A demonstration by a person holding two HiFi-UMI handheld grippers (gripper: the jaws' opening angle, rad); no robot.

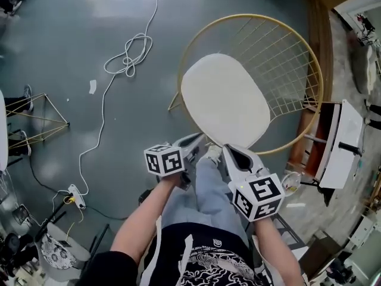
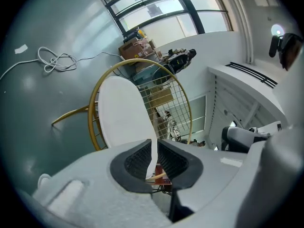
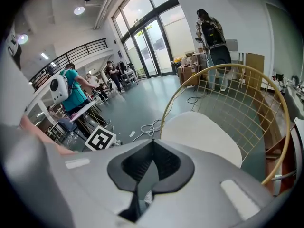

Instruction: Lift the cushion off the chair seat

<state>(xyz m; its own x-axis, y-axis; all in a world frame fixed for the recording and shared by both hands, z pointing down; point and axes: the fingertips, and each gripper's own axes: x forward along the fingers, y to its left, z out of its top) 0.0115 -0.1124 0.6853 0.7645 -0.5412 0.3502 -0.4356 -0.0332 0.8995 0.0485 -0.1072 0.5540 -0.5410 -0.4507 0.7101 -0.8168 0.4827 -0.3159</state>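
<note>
A white cable (image 1: pixel 128 55) lies in loops on the grey floor at the far left. The left gripper (image 1: pixel 198 139) is at the near edge of the cushion (image 1: pixel 223 97). Its jaws are a little apart, with only a thin slit between them. White of the cushion shows in this slit, but I cannot tell if the edge is inside it. The cushion lies flat on the seat of the gold wire chair (image 1: pixel 297 58). Just to the right, the right gripper (image 1: pixel 227 150) has its jaws closed together and holds nothing.
</note>
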